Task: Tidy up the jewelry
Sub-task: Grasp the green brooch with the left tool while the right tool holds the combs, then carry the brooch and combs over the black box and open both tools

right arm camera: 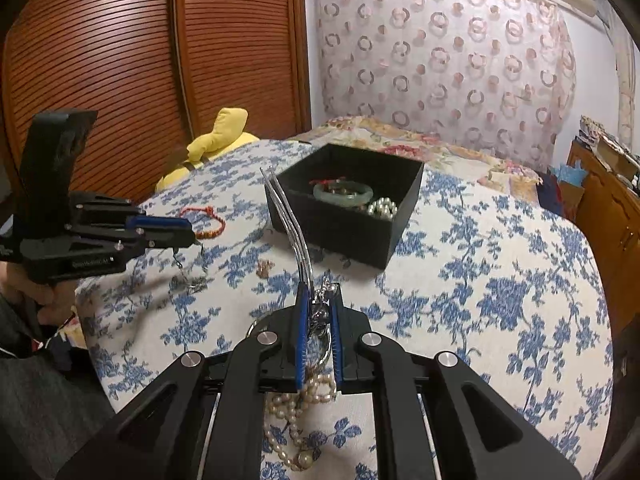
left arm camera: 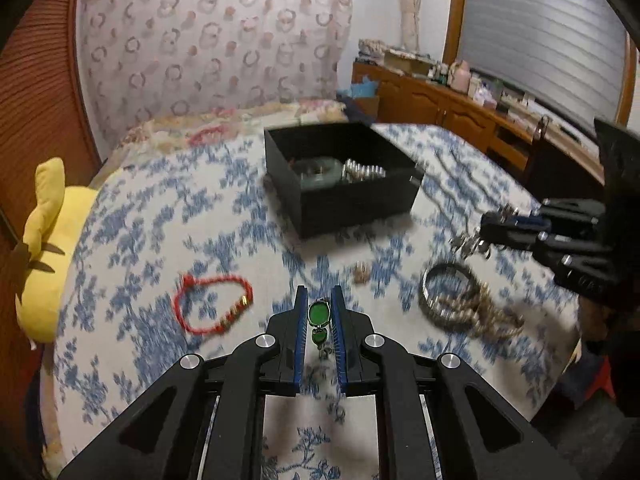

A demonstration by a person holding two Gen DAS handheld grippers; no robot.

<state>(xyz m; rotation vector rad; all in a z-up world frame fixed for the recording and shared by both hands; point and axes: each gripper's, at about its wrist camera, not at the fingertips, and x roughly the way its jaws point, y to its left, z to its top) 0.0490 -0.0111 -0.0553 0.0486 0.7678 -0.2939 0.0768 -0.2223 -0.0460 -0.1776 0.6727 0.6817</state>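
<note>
In the left wrist view my left gripper [left arm camera: 319, 292] is shut on a green-stone pendant [left arm camera: 319, 313], held above the bedspread with its thin chain hanging below. From the right wrist view the same gripper [right arm camera: 193, 236] hovers left of the black box [right arm camera: 344, 216], its chain [right arm camera: 180, 264] dangling. My right gripper [right arm camera: 319, 290] is shut on a silver ornament [right arm camera: 320, 320] with clear curved strips [right arm camera: 288, 216] rising from it. It is low over a pearl necklace [right arm camera: 304, 400]. The box [left arm camera: 340, 184] holds a jade bangle [right arm camera: 343, 194] and pearls [right arm camera: 382, 207].
A red string bracelet [left arm camera: 216, 305] and a small beaded ring [left arm camera: 361, 272] lie on the blue-flowered bedspread [left arm camera: 160, 240]. A metal bangle [left arm camera: 440, 292] lies tangled with pearls at the right. A yellow plush toy [left arm camera: 44, 248] sits at the left edge; a wooden cabinet [left arm camera: 460, 108] stands behind.
</note>
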